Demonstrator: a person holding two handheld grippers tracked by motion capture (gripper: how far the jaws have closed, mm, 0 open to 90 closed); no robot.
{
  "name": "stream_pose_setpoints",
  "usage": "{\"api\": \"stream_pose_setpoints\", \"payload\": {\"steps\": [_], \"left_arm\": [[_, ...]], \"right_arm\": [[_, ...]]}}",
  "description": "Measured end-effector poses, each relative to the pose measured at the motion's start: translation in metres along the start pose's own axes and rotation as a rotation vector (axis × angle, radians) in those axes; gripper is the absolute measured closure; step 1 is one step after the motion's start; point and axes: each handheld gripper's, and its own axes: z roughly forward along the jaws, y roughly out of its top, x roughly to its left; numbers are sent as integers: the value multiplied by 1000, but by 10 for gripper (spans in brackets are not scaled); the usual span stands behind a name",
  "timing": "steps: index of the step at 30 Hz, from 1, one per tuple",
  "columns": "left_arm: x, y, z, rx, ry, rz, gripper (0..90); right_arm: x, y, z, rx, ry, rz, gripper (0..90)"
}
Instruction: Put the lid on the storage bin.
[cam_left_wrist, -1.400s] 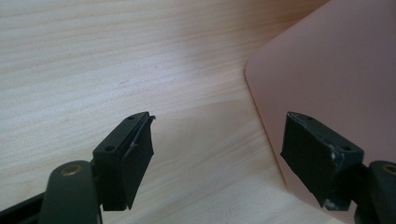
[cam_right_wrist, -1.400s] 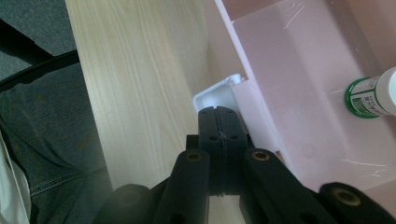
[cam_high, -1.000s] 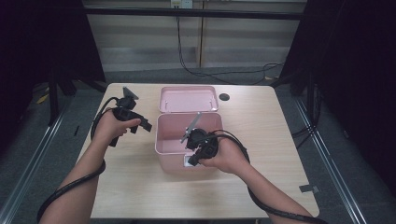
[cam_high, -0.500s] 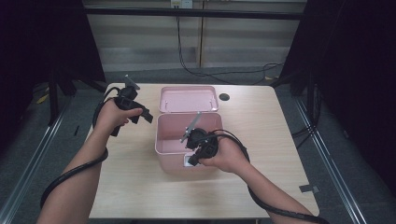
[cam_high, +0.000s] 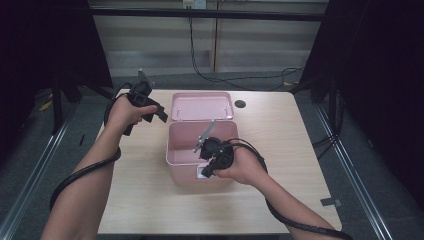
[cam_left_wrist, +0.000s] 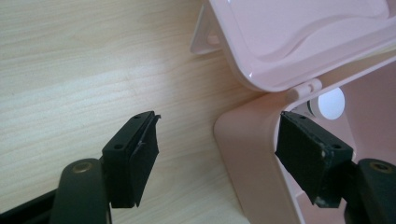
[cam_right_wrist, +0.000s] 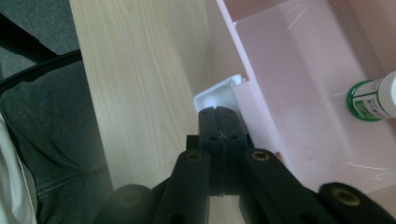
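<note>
Pink box (cam_high: 200, 150) sits mid-desk (cam_high: 280, 130), lid (cam_high: 202, 105) flipped back. Right claw (cam_high: 206, 170) is pinched together against the front latch (cam_right_wrist: 217, 95), probably steadying the box. Left claw (cam_high: 161, 114) hangs apart, empty, by the hinge corner.

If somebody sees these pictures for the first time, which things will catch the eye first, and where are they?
The pink box stands mid-table with its lid thrown open behind it. The right tool is shut at the box's near wall, beside a white latch. The left tool hovers open above the table's left side, nothing between its jaws, and a small bottle with a green band lies inside the box.
</note>
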Motion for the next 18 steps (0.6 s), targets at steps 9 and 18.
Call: {"api": "stream_pose_setpoints", "payload": {"steps": [9,18], "left_arm": [[-8,16,1,-4,11,13,295],[-14,31,3,-29,26,17,320]], "right_arm": [[0,0,0,-1,0,-8,900],[0,0,0,0,2,-10,900]]}}
